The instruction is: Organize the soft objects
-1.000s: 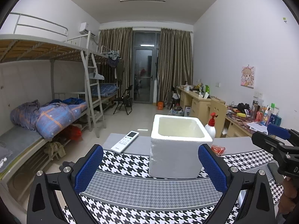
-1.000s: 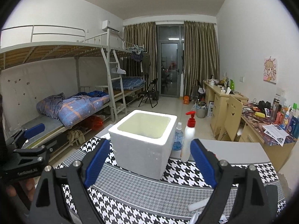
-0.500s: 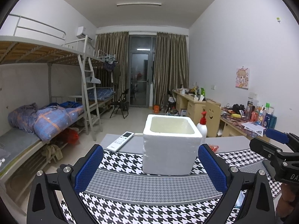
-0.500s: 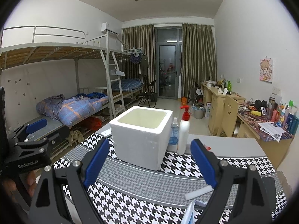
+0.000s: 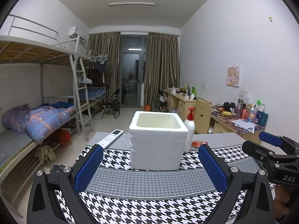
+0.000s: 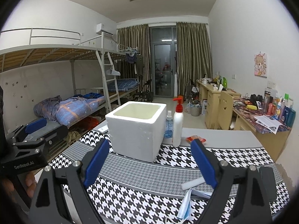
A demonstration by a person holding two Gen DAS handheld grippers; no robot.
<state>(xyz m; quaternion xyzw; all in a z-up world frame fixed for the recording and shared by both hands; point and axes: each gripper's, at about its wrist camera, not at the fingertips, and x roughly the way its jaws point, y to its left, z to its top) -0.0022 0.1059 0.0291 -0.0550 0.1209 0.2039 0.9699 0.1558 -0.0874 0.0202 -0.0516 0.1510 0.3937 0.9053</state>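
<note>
Two grippers hung over a table point(image 5: 220, 140) whose near part was covered by a black-and-white houndstooth cloth point(image 5: 149, 207) with grey bands, its bare grey top showing beyond the cloth.

Largest on the table was a white foam box point(image 5: 158, 145), open at the top, standing upright at the far edge of the cloth; nothing could be seen inside it from either view. In the right wrist view the foam box point(image 6: 134, 136) sat ahead and slightly left of centre.

Next came the left gripper point(image 5: 150, 168), its blue-padded fingers point(image 5: 88, 168) spread wide with only cloth between them and the box straight ahead, well short of touching. The right gripper point(image 6: 149, 164) likewise had its fingers point(image 6: 96, 162) spread wide and held nothing. Each gripper showed at the edge of the other's view: the right gripper point(image 5: 271, 155) at the right side, the left gripper point(image 6: 28, 141) at the left with a hand point(image 6: 28, 184) wrapped around its handle.

A white pump bottle point(image 6: 177, 123) with a red top stood just right of the box, and a smaller blue spray bottle point(image 6: 169, 125) stood between the two, seemingly touching neither. A white remote control point(image 5: 112, 138) lay on the bare table left of the box. Close to the right gripper lay a folded blue face mask point(image 6: 185, 203), a soft thing, on the cloth beside a white stick point(image 6: 192, 183). Smallest was a red packet point(image 6: 196, 139) on the grey top right of the pump bottle.
</note>
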